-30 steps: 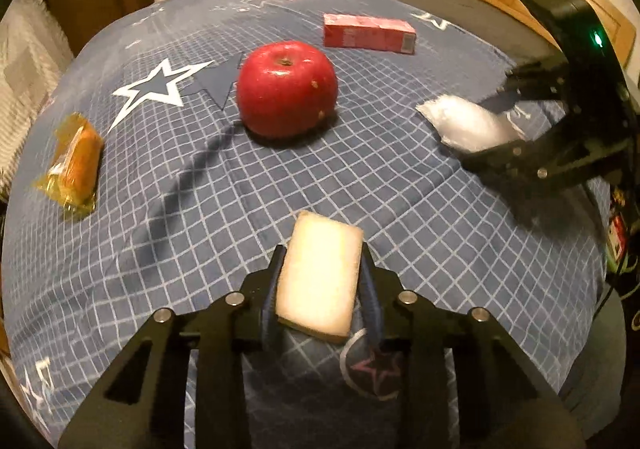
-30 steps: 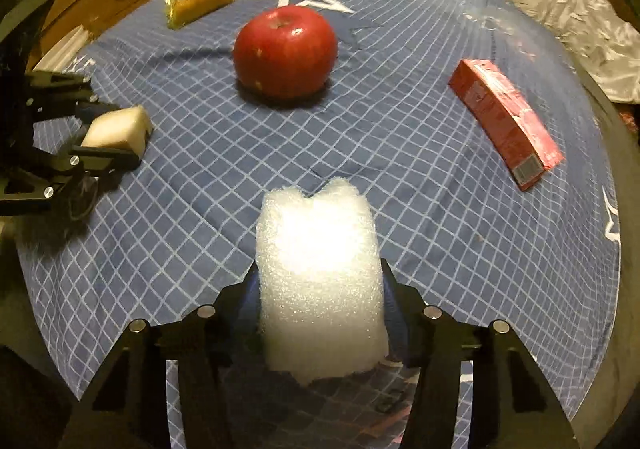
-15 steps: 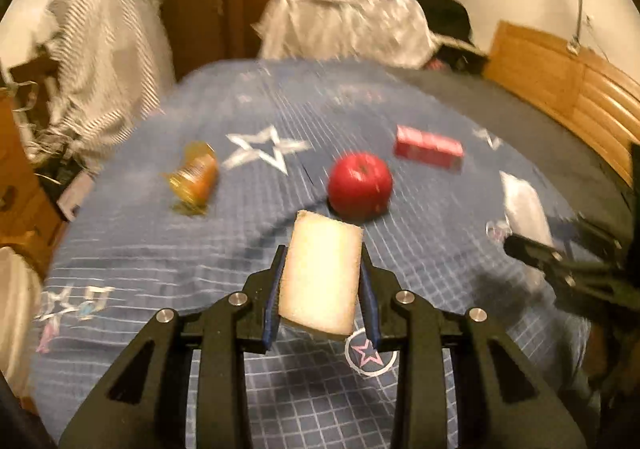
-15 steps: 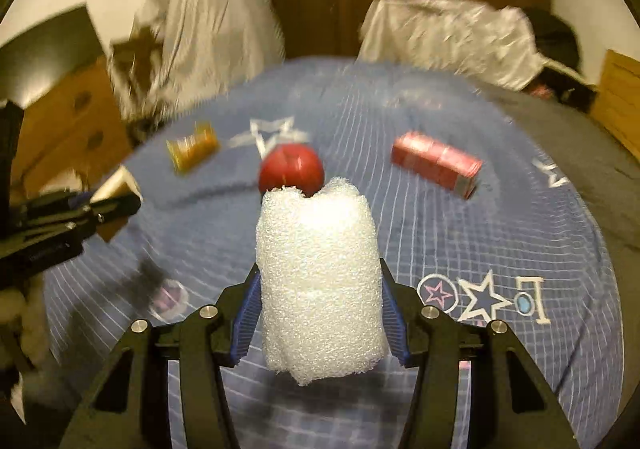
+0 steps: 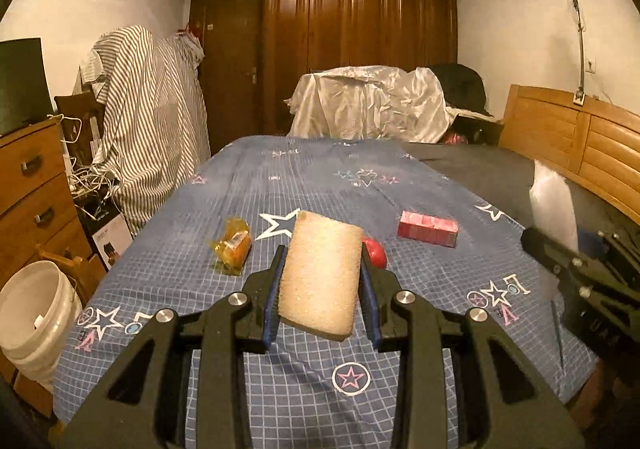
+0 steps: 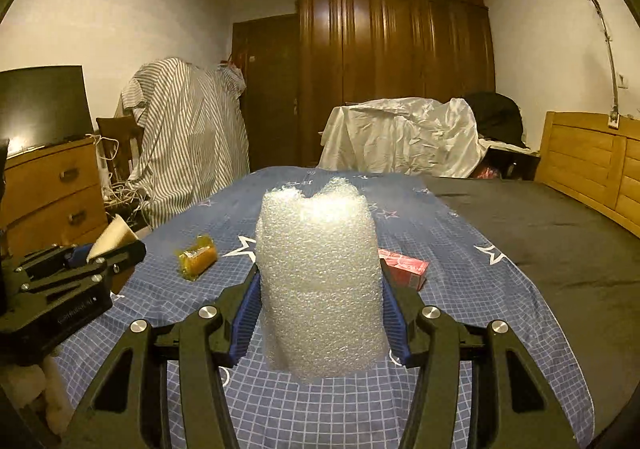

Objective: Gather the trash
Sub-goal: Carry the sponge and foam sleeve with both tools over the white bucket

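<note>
Left wrist view: left gripper (image 5: 320,281) pinches sponge (image 5: 320,277); right gripper (image 6: 320,289) clamps bubble wrap (image 6: 320,281), prob. both bound for bucket (image 5: 24,289).

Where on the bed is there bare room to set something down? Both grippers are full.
The near blue sheet, between the star circle and the bed's front edge, is bare. So is the dark grey blanket beside the wooden bed frame. The middle is crowded: the orange packet, the apple and the red box lie there.
</note>
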A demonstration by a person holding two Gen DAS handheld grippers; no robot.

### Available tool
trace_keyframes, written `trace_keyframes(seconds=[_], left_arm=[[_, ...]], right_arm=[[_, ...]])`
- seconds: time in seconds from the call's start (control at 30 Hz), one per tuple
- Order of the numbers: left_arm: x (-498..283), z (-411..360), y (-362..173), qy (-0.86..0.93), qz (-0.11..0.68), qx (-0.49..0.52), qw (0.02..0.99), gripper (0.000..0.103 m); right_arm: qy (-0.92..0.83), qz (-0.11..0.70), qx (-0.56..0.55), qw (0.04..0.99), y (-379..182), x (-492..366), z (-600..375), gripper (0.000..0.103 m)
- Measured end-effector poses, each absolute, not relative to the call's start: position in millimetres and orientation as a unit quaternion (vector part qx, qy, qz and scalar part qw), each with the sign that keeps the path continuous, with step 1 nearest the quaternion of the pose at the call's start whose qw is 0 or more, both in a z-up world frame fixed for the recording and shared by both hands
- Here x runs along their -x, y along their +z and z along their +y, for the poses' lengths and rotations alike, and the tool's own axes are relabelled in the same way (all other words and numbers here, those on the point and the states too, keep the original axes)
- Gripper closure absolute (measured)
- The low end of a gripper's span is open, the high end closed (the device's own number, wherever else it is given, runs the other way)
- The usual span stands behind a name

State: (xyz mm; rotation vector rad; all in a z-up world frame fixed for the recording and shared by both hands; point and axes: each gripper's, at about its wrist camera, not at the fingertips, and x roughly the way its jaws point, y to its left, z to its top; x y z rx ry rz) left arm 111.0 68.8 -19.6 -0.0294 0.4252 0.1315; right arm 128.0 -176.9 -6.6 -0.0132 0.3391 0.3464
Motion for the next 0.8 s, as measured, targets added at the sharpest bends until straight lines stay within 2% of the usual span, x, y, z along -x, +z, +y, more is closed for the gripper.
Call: trace_keyframes(seconds=[0.47,0.8], left_arm=[[-111,78,-15,0.067,0.213,0.013,0.975,0.071],[-94,139,-2,0.125,0.214,0.020,0.969,0.071]], right_arm=[[0.188,0.172,0.011,0.967,1,-140,-165,0.048],[0.249,0.178,0.027,0.952,19,-153,-96,0.048]])
